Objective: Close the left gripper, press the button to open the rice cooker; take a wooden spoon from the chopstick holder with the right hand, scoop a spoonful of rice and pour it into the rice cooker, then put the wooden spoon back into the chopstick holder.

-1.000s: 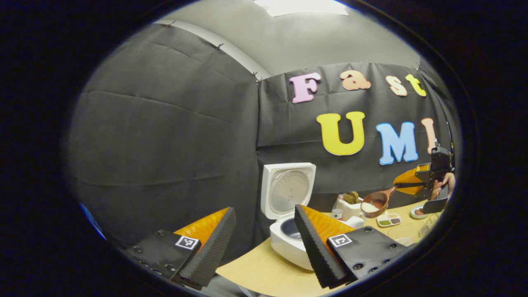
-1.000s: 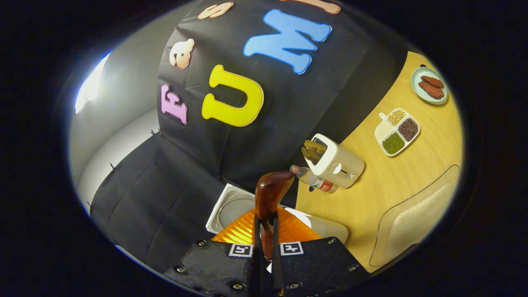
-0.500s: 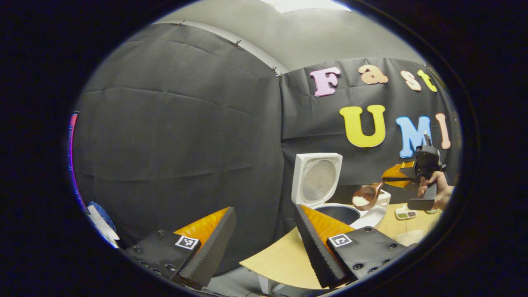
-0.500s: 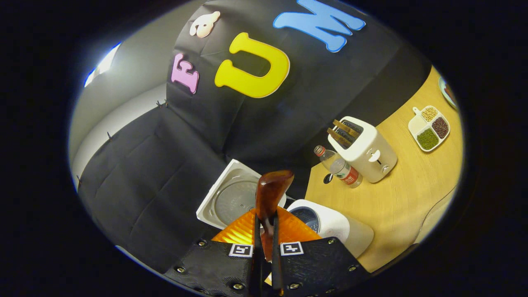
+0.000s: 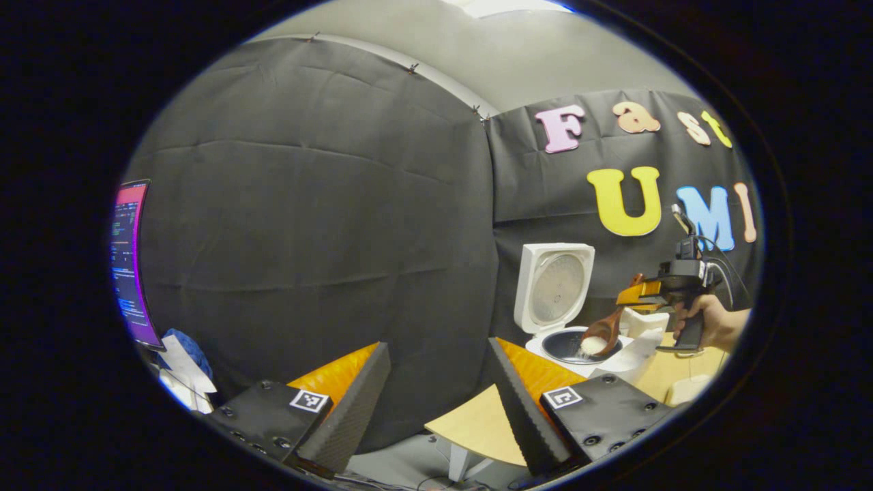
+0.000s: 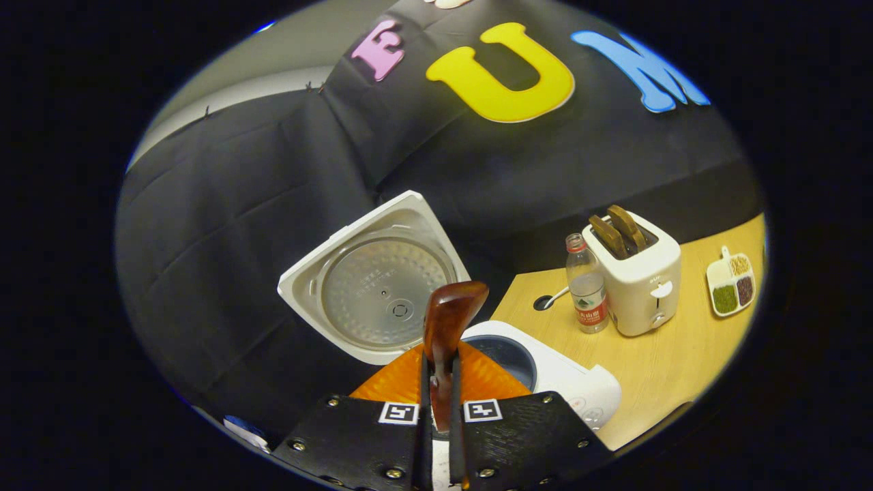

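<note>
- moved since the earlier frames: the wooden spoon (image 5: 604,334), loaded with rice, has travelled from over the surface (image 6: 655,368) near the toaster-shaped chopstick holder (image 6: 638,279) to a spot over the open rice cooker (image 6: 545,372); its bowl is now tipped down at the pot's mouth.
- done, by my reading: lid (image 6: 372,276) stands raised, so the button press is finished; spoon taken from the holder; rice scooped.
- in hand: the pour. white rice shows in the spoon bowl in the left gripper view, right at the dark inner pot; whether grains are falling i cannot tell.
- left to do: finish emptying the spoon, then carry it back into the chopstick holder, where two other wooden handles stand.
- right tongs (image 6: 436,402): drawn almost fully together, both fingers pressing the spoon's handle, which runs up between them. a hand (image 5: 709,324) grips this tool in the left gripper view.
- left tongs (image 5: 436,389): spread wide, holding nothing, touching nothing, off the surface's near edge and well apart from the cooker.
- other items: water bottle (image 6: 588,293) just beside the holder; divided dish of grains (image 6: 731,285) farther right.
</note>
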A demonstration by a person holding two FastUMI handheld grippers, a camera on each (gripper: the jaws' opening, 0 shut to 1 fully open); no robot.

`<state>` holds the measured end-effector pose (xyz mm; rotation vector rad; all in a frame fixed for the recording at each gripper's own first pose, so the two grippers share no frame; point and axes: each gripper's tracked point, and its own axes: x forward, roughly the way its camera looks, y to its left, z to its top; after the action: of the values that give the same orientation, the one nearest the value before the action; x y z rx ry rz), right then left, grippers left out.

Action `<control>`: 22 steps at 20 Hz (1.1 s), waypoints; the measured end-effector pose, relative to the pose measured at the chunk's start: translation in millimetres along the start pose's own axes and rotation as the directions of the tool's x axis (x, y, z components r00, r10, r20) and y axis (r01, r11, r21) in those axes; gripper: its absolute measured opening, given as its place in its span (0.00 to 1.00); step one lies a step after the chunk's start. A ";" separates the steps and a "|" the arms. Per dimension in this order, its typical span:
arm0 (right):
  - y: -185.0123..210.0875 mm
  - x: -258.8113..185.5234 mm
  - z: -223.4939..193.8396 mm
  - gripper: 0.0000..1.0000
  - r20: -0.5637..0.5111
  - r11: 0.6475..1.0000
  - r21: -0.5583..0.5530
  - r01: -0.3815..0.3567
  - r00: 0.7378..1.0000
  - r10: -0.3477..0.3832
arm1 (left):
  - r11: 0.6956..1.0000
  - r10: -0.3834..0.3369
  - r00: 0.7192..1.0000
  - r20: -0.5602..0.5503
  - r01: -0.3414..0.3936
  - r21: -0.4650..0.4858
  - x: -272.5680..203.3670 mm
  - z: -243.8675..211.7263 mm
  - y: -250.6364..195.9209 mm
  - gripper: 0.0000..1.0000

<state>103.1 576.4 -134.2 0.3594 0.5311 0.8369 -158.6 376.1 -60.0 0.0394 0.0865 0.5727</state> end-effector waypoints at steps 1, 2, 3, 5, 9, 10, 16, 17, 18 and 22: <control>3.9 2.7 0.8 0.10 0.000 0.999 -0.055 0.002 1.000 -0.002 | 1.000 0.003 1.000 -0.001 -0.003 0.000 -0.6 0.0 1.0 0.98; 9.0 5.0 1.4 0.10 0.002 0.994 -0.113 0.007 1.000 -0.007 | 1.000 0.005 1.000 0.000 -0.005 0.000 -0.8 -1.3 1.3 0.98; 11.1 6.1 2.4 0.10 0.004 0.984 -0.178 0.016 1.000 -0.015 | 1.000 0.006 1.000 0.001 -0.006 0.002 -0.7 -1.4 1.0 0.98; 13.0 5.4 5.4 0.10 0.017 0.949 -0.312 0.042 0.999 -0.039 | 1.000 0.006 1.000 0.007 -0.006 0.001 -0.8 1.2 0.1 0.98; 15.9 4.1 11.4 0.10 0.066 0.846 -0.526 0.086 0.996 -0.060 | 1.000 0.002 1.000 0.029 -0.002 0.007 -3.8 6.5 -0.7 0.99; 14.4 4.8 12.9 0.10 0.079 0.820 -0.563 0.099 0.995 -0.066 | 1.000 -0.001 0.999 0.033 0.001 0.008 -3.2 4.4 -1.7 0.98; 14.4 -0.4 22.2 0.10 0.098 0.805 -0.584 0.108 0.993 -0.062 | 1.000 -0.016 0.999 0.048 0.015 0.010 -3.0 7.4 -4.2 0.98; 14.7 -1.1 22.6 0.10 0.087 0.838 -0.538 0.092 0.995 -0.053 | 1.000 -0.018 0.998 0.052 0.017 0.010 -3.6 9.8 -4.5 0.98; 15.3 -1.5 24.7 0.10 0.080 0.878 -0.472 0.079 0.996 -0.046 | 1.000 -0.021 0.998 0.057 0.021 0.011 -3.9 11.3 -5.9 0.98; 7.8 -13.1 33.7 0.10 0.083 0.995 -0.076 0.066 0.995 -0.060 | 0.999 -0.033 0.997 0.070 0.032 0.020 -6.7 19.5 -9.8 0.98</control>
<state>110.5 568.0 -98.9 0.3010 0.4312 0.7766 -157.1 364.0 -40.7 0.0766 0.0240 0.5376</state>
